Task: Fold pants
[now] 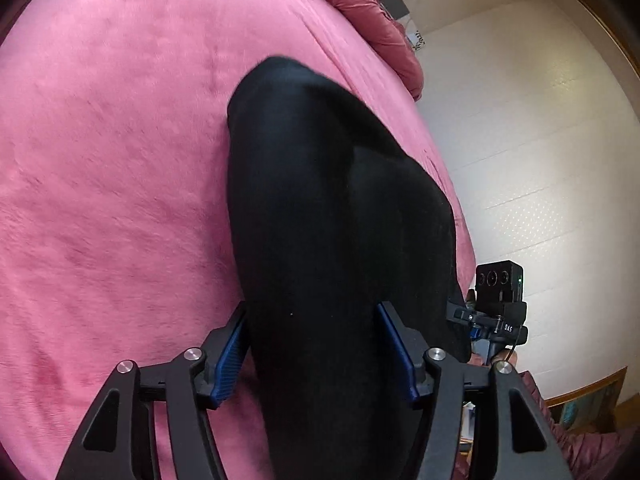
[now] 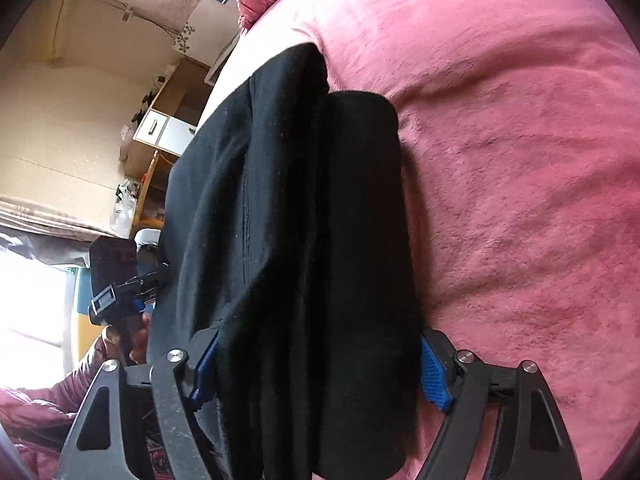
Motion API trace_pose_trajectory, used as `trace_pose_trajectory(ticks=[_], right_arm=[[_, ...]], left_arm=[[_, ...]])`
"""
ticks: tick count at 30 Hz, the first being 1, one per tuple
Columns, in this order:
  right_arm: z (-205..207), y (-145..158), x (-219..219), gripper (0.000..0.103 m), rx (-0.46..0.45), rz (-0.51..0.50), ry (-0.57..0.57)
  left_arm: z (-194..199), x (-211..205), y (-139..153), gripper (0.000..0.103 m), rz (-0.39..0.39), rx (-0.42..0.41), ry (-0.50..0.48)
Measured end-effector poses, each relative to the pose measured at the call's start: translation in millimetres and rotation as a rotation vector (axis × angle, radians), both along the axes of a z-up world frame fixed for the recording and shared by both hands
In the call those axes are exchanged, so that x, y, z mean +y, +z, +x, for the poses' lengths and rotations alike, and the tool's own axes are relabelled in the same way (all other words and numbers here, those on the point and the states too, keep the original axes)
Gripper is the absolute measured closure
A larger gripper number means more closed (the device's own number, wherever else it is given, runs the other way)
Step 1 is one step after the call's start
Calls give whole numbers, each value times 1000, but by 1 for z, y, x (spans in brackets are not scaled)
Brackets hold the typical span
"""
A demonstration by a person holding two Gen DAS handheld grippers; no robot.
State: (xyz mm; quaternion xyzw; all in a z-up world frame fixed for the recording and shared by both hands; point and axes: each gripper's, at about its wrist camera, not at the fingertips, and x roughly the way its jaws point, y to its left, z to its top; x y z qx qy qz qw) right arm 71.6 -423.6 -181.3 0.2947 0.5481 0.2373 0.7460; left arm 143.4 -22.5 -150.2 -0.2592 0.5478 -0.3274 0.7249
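Both grippers hold folded black pants [image 1: 320, 220] over pink blanket [image 1: 100, 160]

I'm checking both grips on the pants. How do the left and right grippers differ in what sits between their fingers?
The left gripper spans a smooth, rounded part of the black pants; the right gripper spans a thicker stack with visible layered edges. The pink blanket lies left of the left gripper, right of the right one. Both stand wide around fabric.

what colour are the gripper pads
Blue, ribbed pads on black fingers; clearest in the right wrist view, beside the black pants.
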Motion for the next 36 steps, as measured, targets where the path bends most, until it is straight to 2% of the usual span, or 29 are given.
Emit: trace_pose_trajectory(ticks=[4, 6, 9, 14, 19, 22, 27, 32, 36], right_arm=[[3, -1, 7, 25, -2, -35, 9], [2, 6, 14, 40, -16, -71, 25], [0, 18, 26, 49, -32, -115, 45], [-2, 42, 52, 56, -54, -181, 62], [1, 72, 71, 56, -124, -194, 109], [15, 88, 87, 56, -173, -187, 130], [62, 103, 126, 56, -221, -183, 150], [114, 104, 159, 56, -229, -179, 153], [152, 99, 174, 56, -214, -186, 149]], left_arm=[[-3, -7, 0, 39, 11, 19, 0], [-7, -9, 1, 47, 6, 26, 3], [-13, -14, 10, 58, 22, -13, -16], [-28, -15, 33, 63, 53, -101, -38], [-39, 9, 56, 63, 62, -163, -17], [-35, 27, 74, 63, 70, -208, 24], [-9, 53, 92, 63, 122, -258, 101], [26, 76, 94, 63, 161, -260, 156], [56, 89, 86, 63, 178, -227, 179]])
